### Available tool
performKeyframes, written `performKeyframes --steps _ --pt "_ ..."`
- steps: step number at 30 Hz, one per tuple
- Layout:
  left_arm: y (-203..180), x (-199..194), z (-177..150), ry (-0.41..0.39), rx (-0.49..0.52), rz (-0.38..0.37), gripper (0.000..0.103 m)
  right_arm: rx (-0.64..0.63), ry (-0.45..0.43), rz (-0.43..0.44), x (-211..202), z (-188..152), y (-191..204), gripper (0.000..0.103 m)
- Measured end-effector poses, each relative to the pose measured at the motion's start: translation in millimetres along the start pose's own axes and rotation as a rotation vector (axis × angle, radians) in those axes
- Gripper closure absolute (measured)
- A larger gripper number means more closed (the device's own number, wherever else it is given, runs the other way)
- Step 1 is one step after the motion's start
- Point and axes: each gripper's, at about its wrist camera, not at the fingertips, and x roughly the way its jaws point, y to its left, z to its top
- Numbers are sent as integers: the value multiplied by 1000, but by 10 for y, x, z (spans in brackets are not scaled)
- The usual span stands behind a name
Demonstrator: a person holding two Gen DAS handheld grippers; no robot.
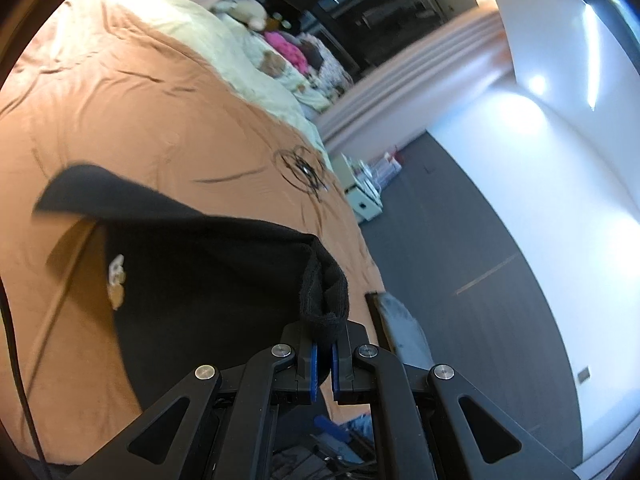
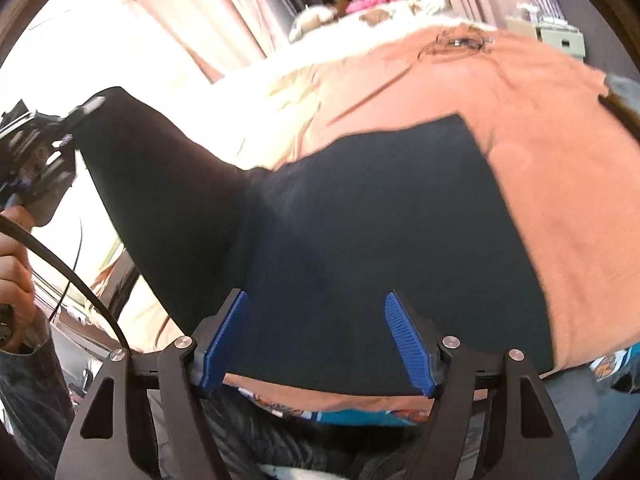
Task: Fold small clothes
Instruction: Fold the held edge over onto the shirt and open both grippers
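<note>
Black knit garment (image 2: 360,240) lies partly on the bed's rust-orange cover (image 1: 168,104), with one portion raised off it.

Left tool (image 1: 323,354): blue pads pressed together, pinching a bunched hem or cuff of the garment (image 1: 192,280). In the right wrist view that same tool (image 2: 60,136) sits at far left, with a long black section running up to it, clear of the cover. The raised hold probably keeps that section taut and off the bed so it can be carried across the body of the piece.

Right tool (image 2: 316,340): pads spread wide, nothing between them, poised over the near edge of the flat part of the garment. Whether the pads touch the cloth cannot be told. Likely placement reason: to pin or catch the near edge while the other side is moved.

Small pale patch or label (image 1: 116,280) on the cloth, detail blurred.

Background: cream bedding (image 1: 224,40) and soft toys further up the bed; grey floor (image 1: 460,240) to the side.

Judgement: fold is mid-course; one section lifted, the main panel roughly flat. Risk: loose cloth slumping if the pinch eases.
</note>
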Motion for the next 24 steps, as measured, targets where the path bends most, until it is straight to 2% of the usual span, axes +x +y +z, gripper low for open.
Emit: performKeyframes --steps 10,16,18,19,21,23,24 --pt "-215 746 -354 163 52 -31 99 31 5 -48 -183 -52 -217 33" --pt "-266 1310 -757 334 100 28 96 67 10 -79 -330 -79 -219 33" --pt "-245 1416 -851 376 104 44 90 74 22 -93 -337 -80 -244 33" --pt "-213 1471 -900 404 95 30 84 77 30 -101 -336 -82 -253 33" --pt "-193 1503 -921 425 85 6 67 70 43 -111 -359 -73 -216 33" --pt "-174 1433 -925 410 98 16 38 51 56 -119 -364 -64 -163 33" --pt "-177 1392 -931 398 104 22 35 36 64 -124 -359 -55 -127 33"
